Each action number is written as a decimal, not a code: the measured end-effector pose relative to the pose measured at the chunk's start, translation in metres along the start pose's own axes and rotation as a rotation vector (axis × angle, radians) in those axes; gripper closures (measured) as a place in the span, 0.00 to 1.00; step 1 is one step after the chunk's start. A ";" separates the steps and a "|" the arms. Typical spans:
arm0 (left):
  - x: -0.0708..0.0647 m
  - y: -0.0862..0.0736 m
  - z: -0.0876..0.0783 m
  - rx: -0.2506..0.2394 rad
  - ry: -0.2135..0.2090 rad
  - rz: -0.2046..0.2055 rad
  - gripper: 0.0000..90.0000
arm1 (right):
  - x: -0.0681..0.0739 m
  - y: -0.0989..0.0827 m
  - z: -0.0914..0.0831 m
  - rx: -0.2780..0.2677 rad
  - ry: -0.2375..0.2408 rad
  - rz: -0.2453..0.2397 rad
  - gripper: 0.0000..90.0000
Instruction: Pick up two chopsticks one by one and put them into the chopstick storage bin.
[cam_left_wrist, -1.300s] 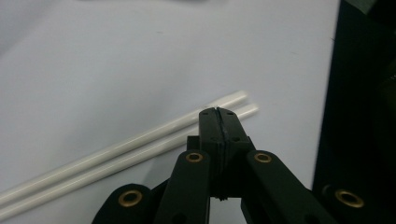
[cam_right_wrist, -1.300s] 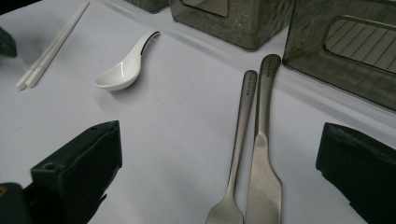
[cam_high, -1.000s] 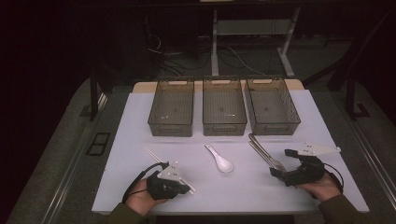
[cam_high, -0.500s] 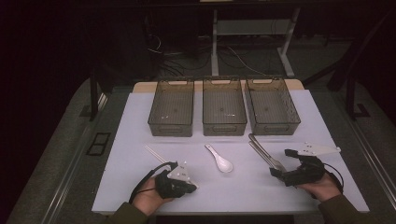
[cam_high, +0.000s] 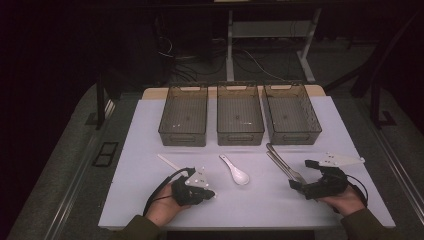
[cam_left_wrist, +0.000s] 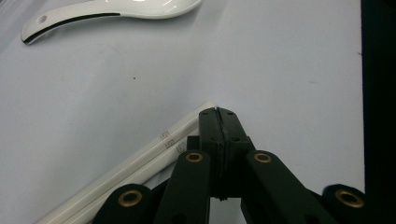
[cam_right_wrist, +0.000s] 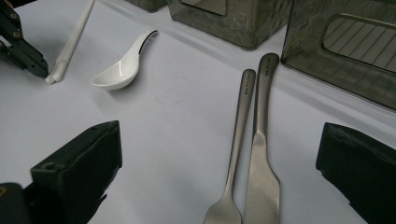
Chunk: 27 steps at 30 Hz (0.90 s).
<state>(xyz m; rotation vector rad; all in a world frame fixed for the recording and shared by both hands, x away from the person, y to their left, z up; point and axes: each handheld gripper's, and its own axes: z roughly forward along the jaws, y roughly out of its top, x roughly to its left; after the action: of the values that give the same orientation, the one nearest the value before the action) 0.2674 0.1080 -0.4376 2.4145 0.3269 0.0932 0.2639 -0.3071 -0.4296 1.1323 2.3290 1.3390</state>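
left gripper (cam_high: 212, 192) slid right, closed beside chopsticks (cam_left_wrist: 140, 161) | right gripper (cam_high: 298, 174) apart over fork (cam_right_wrist: 236, 140) | spoon (cam_high: 235, 170) between

The high view is dim: light falls from overhead onto the white table (cam_high: 150, 120), while the floor and the room behind sink to near black, and the picture is soft and grainy. The three smoky plastic bins (cam_high: 240, 117) stay murky, with faint glints on their floors. In the left gripper view the light is even and cool; its closed black jaws are sharp, the porcelain spoon (cam_left_wrist: 112, 11) ahead of them shows bright glare streaks, and the right edge drops to black. In the right gripper view the jaws at the bottom corners are blurred, the steel fork (cam_right_wrist: 238, 140) and knife (cam_right_wrist: 259, 140) between them carry dull reflections, and shadows are soft.
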 end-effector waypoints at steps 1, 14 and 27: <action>0.000 0.000 -0.001 -0.017 -0.004 -0.017 0.99 | 0.000 0.000 0.000 -0.002 0.001 -0.004 0.00; 0.040 -0.008 -0.034 -0.029 0.048 -0.001 0.72 | 0.000 0.000 0.000 -0.002 0.003 0.001 0.00; 0.069 -0.015 -0.022 0.059 -0.034 0.078 0.59 | 0.000 0.000 0.000 0.000 0.005 0.000 0.00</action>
<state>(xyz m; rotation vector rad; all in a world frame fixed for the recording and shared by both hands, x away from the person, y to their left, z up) 0.3274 0.1505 -0.4320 2.4848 0.2236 0.0785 0.2644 -0.3072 -0.4296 1.1307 2.3324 1.3437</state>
